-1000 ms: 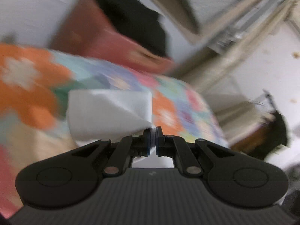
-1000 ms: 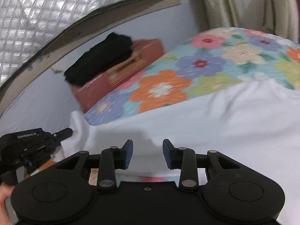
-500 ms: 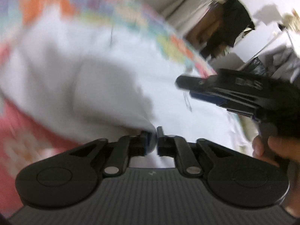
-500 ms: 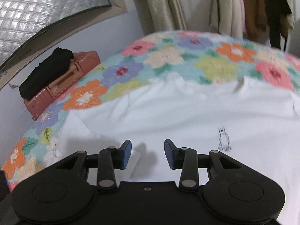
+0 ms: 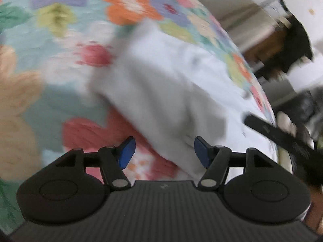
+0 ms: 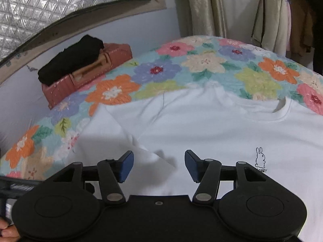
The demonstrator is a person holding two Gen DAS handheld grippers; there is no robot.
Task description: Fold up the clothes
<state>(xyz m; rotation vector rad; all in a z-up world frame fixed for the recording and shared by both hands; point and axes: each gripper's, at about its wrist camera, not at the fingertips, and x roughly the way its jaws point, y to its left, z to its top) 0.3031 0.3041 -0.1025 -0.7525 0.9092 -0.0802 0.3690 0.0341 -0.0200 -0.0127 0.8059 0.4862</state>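
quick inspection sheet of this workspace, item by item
surface: bed with flowered quilt, mostly covered in front by the garment
job's things: white t-shirt lying spread face up, small rabbit print on the chest, left sleeve folded in over the body
clutter: pink suitcase at the far side of the bed, black folded garment on top of it
grippers: left tongs open, jaws have just been opening, shirt edge below them but not pinched; right tongs open, have just been opening, nothing between them
cables: nothing seen
surroundings: quilted silver window cover, beige curtain, clothes hanging on a rack
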